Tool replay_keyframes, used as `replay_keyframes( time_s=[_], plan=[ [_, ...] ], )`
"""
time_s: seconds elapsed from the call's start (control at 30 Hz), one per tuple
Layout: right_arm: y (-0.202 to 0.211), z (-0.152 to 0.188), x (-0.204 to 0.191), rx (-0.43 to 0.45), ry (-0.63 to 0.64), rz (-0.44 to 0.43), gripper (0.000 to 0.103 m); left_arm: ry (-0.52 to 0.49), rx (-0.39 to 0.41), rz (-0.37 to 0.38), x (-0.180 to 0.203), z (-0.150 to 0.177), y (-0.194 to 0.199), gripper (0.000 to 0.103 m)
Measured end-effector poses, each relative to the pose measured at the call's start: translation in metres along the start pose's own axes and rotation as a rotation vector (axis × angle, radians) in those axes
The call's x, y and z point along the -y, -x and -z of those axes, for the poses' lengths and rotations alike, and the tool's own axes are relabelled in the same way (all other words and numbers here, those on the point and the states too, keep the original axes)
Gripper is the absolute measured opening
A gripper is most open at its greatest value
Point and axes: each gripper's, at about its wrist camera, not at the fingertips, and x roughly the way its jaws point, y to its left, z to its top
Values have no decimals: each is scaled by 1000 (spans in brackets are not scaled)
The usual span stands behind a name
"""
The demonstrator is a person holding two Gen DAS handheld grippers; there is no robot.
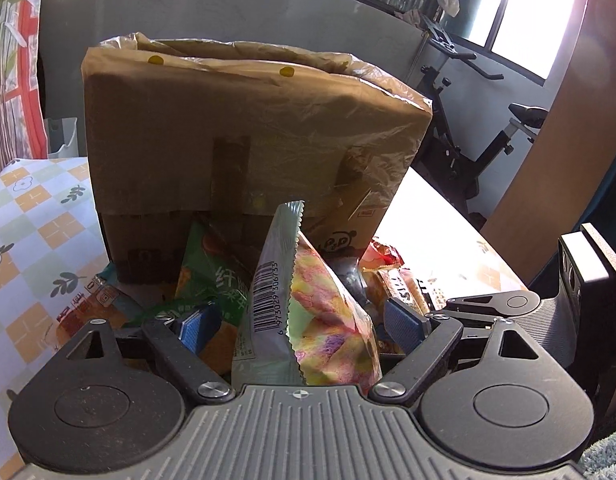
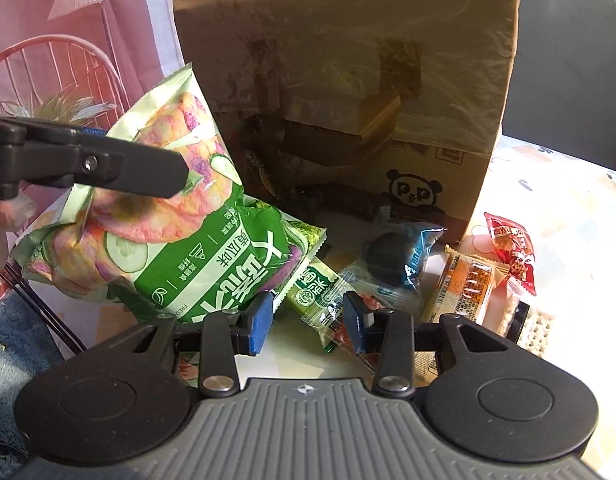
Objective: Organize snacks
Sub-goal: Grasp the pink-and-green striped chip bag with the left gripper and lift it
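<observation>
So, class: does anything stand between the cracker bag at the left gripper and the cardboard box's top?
No loose thing. The cracker bag sits between the left gripper's open fingers; the cardboard box's near wall rises just behind, so the bag must likely clear that.

A green bag (image 2: 155,216) printed with pink and yellow crisps. Behind it, a brown box (image 2: 348,80). The tablecloth (image 1: 31,216) is orange-and-green checked.

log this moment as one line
left hand-held gripper: open around green chip bag | right hand-held gripper: shut, empty | cardboard box: behind snack pile
</observation>
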Motion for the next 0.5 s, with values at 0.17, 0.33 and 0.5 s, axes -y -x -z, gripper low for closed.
replay_keyframes(
  time_s=[0.17,0.33,0.5],
  plan=[
    [-6,2,0,-15,-7,-16,42,39,-78,-25,-9,9,-15,90],
    [-9,4,3,-27,-29,-29,42,61,-111,-2,-15,13,-18,89],
    [-12,4,3,-28,-40,-21,42,58,-122,12,-17,14,-21,70]
  ],
)
